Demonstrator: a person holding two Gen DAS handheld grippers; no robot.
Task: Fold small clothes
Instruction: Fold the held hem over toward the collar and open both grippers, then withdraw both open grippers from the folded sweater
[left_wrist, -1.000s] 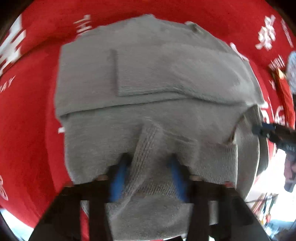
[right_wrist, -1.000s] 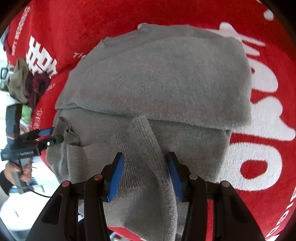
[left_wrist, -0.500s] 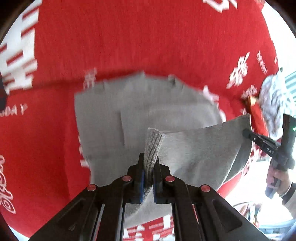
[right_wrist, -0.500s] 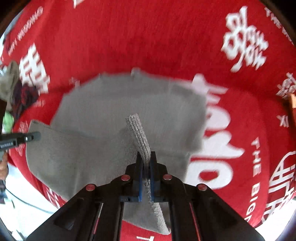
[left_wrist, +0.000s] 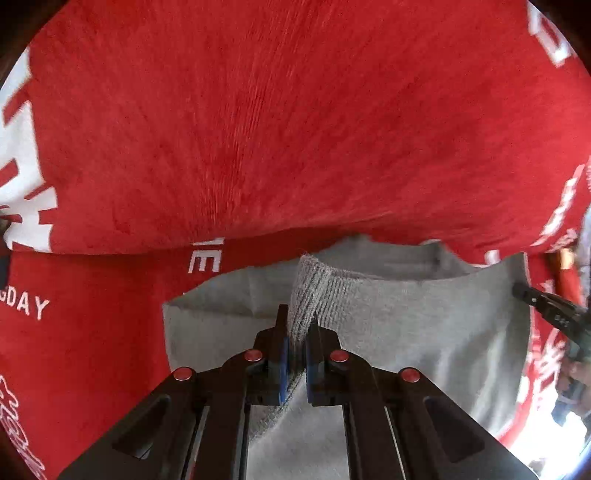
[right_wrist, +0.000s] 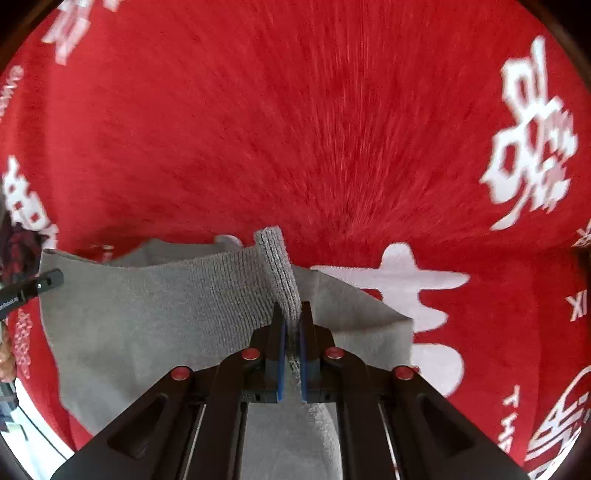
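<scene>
A grey knit sweater (left_wrist: 406, 325) lies on a red cloth with white lettering (left_wrist: 258, 147). My left gripper (left_wrist: 295, 332) is shut on the ribbed hem at one corner and holds it raised. My right gripper (right_wrist: 291, 325) is shut on the ribbed hem at the other corner of the same sweater (right_wrist: 166, 314). The hem edge stretches taut between the two grippers, lifted over the part that lies flat. The right gripper's tip shows at the right edge of the left wrist view (left_wrist: 546, 306); the left gripper's tip shows at the left edge of the right wrist view (right_wrist: 37, 286).
The red cloth (right_wrist: 332, 129) reaches far beyond the sweater in both views. Dark and patterned garments (right_wrist: 16, 240) lie at the far left edge of the right wrist view. A bright floor area shows at the lower corners.
Both grippers closed on the hem, lifted it and carried it forward over the sweater. The flat part now shows far less and the red cloth fills the views.
</scene>
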